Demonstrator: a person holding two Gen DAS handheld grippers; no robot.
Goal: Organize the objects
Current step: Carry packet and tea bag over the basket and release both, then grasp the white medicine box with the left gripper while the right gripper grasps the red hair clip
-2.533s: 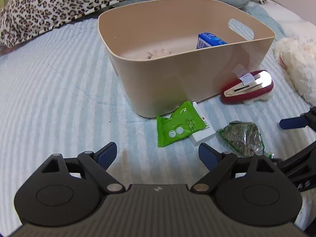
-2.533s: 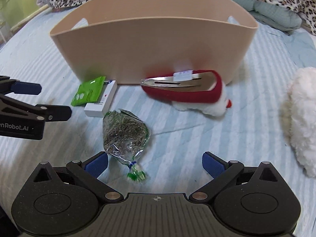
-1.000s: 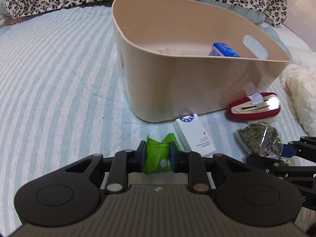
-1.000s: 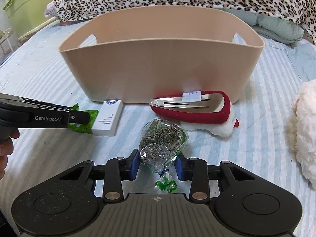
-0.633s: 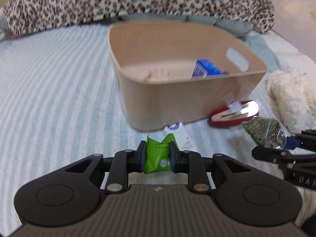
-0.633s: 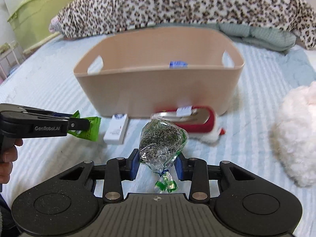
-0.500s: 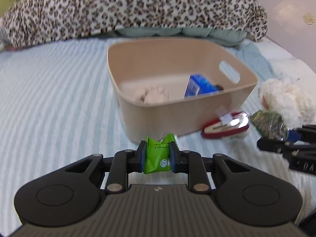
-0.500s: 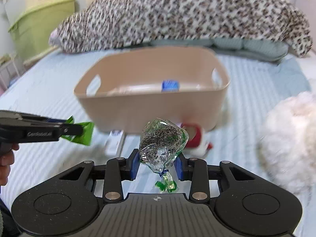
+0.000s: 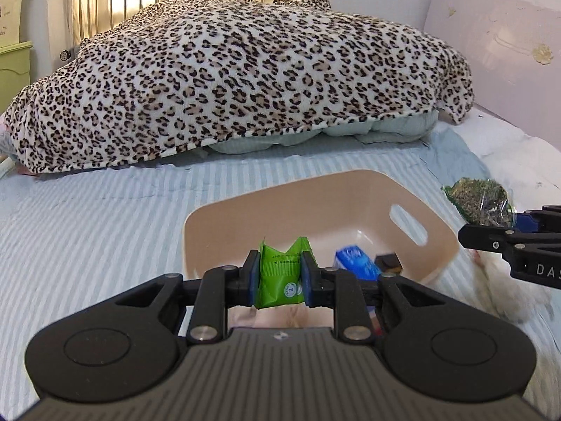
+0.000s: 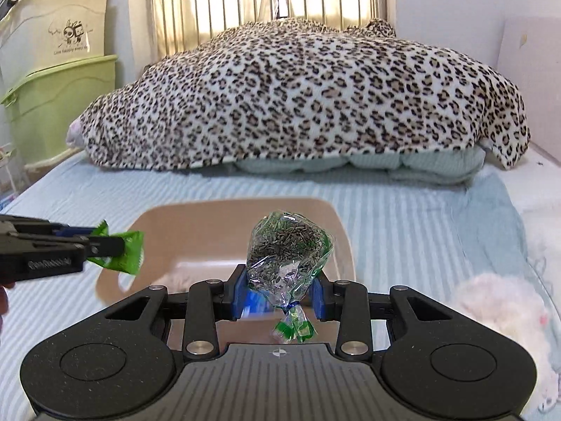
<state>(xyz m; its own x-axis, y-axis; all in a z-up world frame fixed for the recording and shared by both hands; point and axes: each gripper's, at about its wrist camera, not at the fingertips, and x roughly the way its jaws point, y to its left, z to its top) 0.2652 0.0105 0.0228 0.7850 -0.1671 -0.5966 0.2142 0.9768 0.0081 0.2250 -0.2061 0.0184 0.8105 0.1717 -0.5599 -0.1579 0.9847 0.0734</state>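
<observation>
My left gripper (image 9: 279,277) is shut on a green snack packet (image 9: 280,275) and holds it in the air over the near edge of the beige bin (image 9: 224,217). My right gripper (image 10: 278,293) is shut on a clear bag of dried herbs (image 10: 287,249) and holds it above the bin (image 10: 336,231). Each gripper shows in the other's view: the herb bag (image 9: 478,201) at the right, the green packet (image 10: 121,249) at the left. A blue box (image 9: 356,263) lies inside the bin.
A leopard-print blanket (image 9: 228,80) is piled at the far end of the striped bed (image 9: 87,231). A white plush toy (image 10: 505,315) lies to the right of the bin. Green and cream storage boxes (image 10: 56,63) stand at the far left.
Both grippers closed on their items on the bed, then lifted them and moved forward. They now hang over the bin, and the view looks down into it.
</observation>
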